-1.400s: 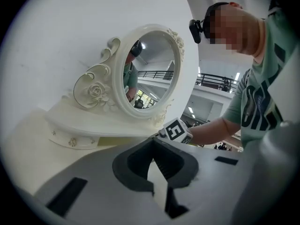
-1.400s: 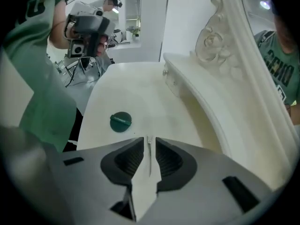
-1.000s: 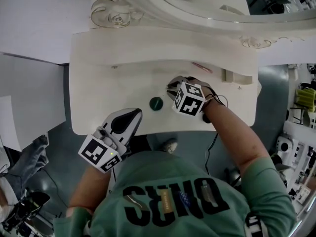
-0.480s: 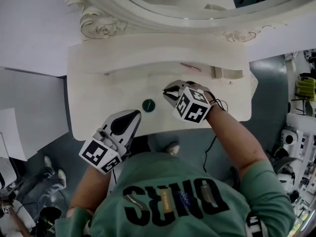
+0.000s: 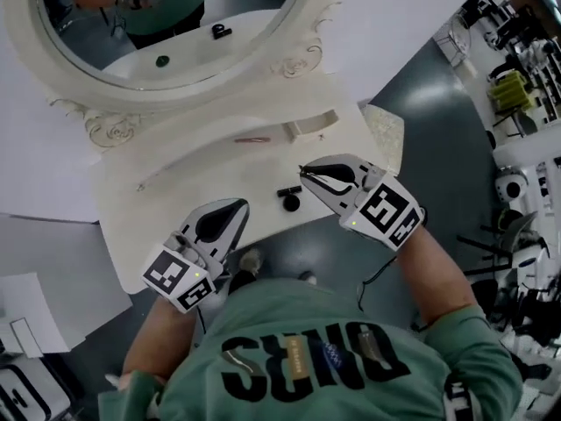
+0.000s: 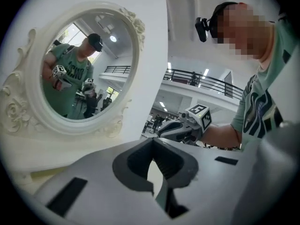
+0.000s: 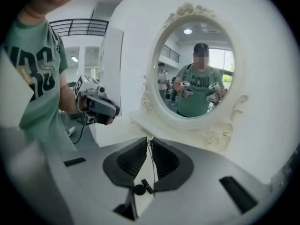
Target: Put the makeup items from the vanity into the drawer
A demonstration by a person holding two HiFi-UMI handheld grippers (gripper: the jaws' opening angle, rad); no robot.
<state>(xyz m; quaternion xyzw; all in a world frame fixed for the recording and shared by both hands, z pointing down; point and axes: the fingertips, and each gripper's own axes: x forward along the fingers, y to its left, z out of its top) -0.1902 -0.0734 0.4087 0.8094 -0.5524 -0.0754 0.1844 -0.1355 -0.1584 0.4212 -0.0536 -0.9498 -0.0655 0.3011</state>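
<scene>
On the white vanity top [image 5: 175, 178] a dark round jar [image 5: 290, 203] lies near the front edge with a small black tube [image 5: 287, 189] beside it. Both also show low between the jaws in the right gripper view, the jar [image 7: 138, 189] and the tube [image 7: 146, 186]. A thin pink pencil [image 5: 252, 139] lies further back. My right gripper [image 5: 304, 171] hovers just right of the jar, shut and empty [image 7: 150, 140]. My left gripper [image 5: 231, 205] hangs at the vanity's front edge, shut and empty [image 6: 153, 141]. No drawer front shows.
An oval mirror [image 5: 158, 24] in a carved white frame stands behind the top. A small white open box [image 5: 307, 127] sits at the back right. Cluttered shelves [image 5: 517, 86] stand at the right, and paper sheets [image 5: 26, 305] lie at the lower left.
The head view has swung and tilted. My right gripper has drawn back to the right, away from the round jar, and the black tube beside it now shows. The left gripper has stayed put.
</scene>
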